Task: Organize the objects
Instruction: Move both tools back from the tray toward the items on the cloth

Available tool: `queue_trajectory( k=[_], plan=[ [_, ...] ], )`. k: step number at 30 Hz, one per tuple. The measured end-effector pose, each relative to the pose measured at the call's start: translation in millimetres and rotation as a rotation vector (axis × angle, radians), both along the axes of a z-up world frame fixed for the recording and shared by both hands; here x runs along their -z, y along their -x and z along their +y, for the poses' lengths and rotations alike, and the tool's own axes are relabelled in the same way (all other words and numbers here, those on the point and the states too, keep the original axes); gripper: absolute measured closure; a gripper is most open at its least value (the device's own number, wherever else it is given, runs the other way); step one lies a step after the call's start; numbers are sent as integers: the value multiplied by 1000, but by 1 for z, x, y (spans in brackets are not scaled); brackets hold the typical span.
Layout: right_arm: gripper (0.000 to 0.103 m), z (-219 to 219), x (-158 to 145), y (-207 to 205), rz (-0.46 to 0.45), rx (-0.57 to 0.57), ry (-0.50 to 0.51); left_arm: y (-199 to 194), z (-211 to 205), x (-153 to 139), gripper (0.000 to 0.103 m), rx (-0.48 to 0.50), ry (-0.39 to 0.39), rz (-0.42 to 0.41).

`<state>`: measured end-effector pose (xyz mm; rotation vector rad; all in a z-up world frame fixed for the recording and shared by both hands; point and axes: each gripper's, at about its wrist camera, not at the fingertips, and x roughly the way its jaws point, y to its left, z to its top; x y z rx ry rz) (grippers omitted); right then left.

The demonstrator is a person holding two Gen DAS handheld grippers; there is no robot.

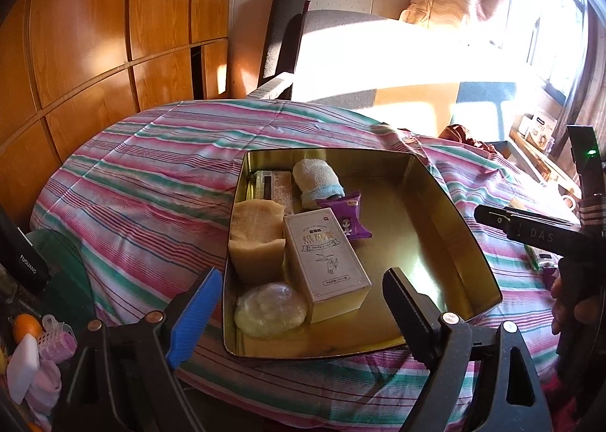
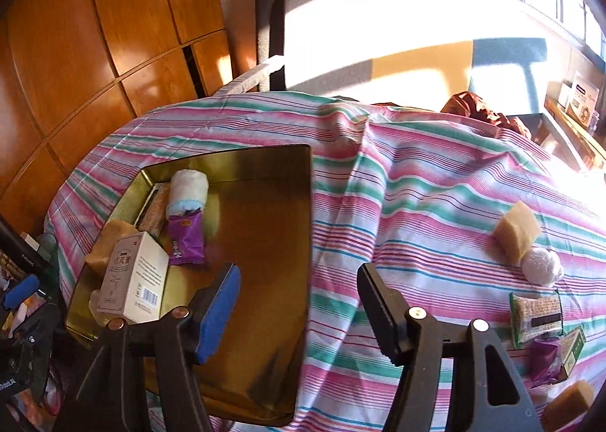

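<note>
A gold tin box lies open on a striped bedspread. Inside are a white carton, a tan soap block, a wrapped white ball, a rolled white towel, a purple packet and a snack bar. My left gripper is open and empty above the tin's near edge. My right gripper is open and empty over the tin's right side. Loose on the bedspread at right lie a tan block, a white ball, a green snack bar and a purple packet.
A wooden wardrobe stands at the left. A grey chair and a sunlit window are behind the bed. A bin with small items sits at the lower left. Another tan block lies at the lower right.
</note>
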<state>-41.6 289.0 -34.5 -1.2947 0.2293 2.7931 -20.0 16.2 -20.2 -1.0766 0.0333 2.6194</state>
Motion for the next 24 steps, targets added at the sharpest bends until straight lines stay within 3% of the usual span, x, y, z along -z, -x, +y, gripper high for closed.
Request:
queue_trajectory(
  k=[8, 16, 21, 24],
  plan=[
    [38, 110, -12, -43, 12, 226, -16, 0, 37, -12, 16, 98, 5, 25],
    [38, 260, -15, -120, 47, 625, 10, -8, 104, -23, 16, 265, 28, 47],
    [37, 322, 1, -171, 116, 852, 200, -11, 160, -27, 16, 387, 65, 52],
    [36, 330, 3, -184, 161, 884, 279, -11, 198, -26, 15, 463, 98, 48]
  ],
)
